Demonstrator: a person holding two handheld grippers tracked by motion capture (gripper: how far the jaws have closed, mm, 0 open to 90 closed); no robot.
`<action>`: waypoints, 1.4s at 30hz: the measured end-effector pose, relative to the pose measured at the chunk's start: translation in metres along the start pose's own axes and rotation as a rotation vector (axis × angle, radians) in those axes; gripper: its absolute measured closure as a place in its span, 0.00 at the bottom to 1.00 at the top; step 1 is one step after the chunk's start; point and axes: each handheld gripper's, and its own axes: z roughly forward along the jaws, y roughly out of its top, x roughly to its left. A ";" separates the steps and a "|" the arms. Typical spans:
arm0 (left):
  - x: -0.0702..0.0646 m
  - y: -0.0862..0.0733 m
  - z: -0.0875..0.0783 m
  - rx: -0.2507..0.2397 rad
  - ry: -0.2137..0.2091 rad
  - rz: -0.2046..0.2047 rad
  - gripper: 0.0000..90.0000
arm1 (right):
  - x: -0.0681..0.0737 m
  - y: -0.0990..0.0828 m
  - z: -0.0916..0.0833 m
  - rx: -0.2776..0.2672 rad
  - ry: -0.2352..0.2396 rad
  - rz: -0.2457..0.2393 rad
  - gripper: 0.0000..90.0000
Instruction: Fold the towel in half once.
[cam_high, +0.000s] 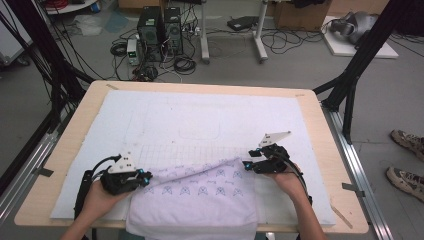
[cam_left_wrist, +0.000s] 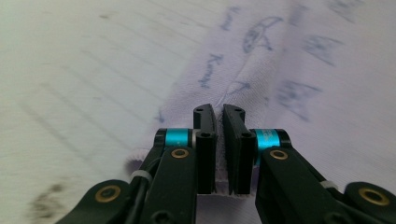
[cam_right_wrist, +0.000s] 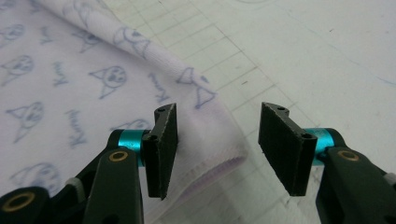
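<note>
At the left of the high view the left gripper sits at the towel's far left corner; in the left gripper view its jaws are pinched nearly together with a fold of the cloth caught between the pads, so it is clamped on the towel. The towel itself, pale lilac with a small printed pattern, lies at the near edge of the table on a white mat, its near part draped over the table edge and its far edge doubled back into a soft roll. To the right, the right gripper is at the far right corner; in the right gripper view its jaws stand wide apart around the hemmed corner, one pad just touching the cloth and the other clear of it over the mat. The step in hand looks like folding or spreading the towel, with only one corner secured. Next the right jaws would need to close on their corner, low enough to catch both layers, before the two hands move together. How many layers the left jaws hold is hidden by the pads, the towel's near edge is cut off at the bottom of the high view, and the left gripper view is blurred, so the print is hard to read there.
</note>
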 end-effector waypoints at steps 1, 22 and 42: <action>0.006 0.003 0.001 -0.017 0.032 -0.025 0.93 | -0.002 0.002 0.003 0.002 0.004 -0.004 0.52; 0.050 0.006 0.030 0.071 -0.048 -0.142 0.94 | -0.003 0.004 0.016 0.100 0.142 0.004 0.92; 0.126 0.144 0.031 -0.035 0.203 -0.082 0.96 | -0.073 0.103 -0.025 -0.022 -0.156 -0.007 0.96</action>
